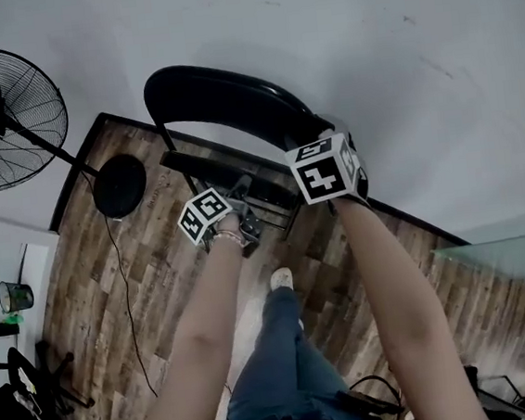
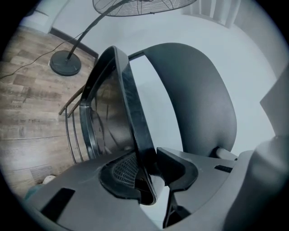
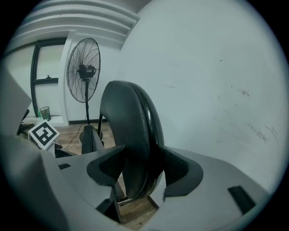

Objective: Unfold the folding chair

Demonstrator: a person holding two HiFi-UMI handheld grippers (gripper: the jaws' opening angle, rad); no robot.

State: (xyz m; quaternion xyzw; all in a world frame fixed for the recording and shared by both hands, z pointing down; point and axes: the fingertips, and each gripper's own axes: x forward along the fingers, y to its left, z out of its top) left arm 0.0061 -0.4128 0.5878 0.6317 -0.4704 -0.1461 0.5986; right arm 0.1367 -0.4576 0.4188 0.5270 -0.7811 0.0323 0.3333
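Against the white wall (image 1: 365,35) the folding chair (image 1: 223,97) is standing. The left gripper (image 2: 148,158) is pinching its seat (image 2: 131,103) rim, probably to swing it down, while the right gripper (image 3: 144,158) is clamping the backrest (image 3: 128,122), likely steadying it.

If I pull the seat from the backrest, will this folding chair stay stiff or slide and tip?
Likely stiff: the seat, clamped in the left gripper, looks like a hard thin panel. Its thin tube legs suggest a light chair that may skid on the wood floor. The right gripper on the padded backrest should steady it.
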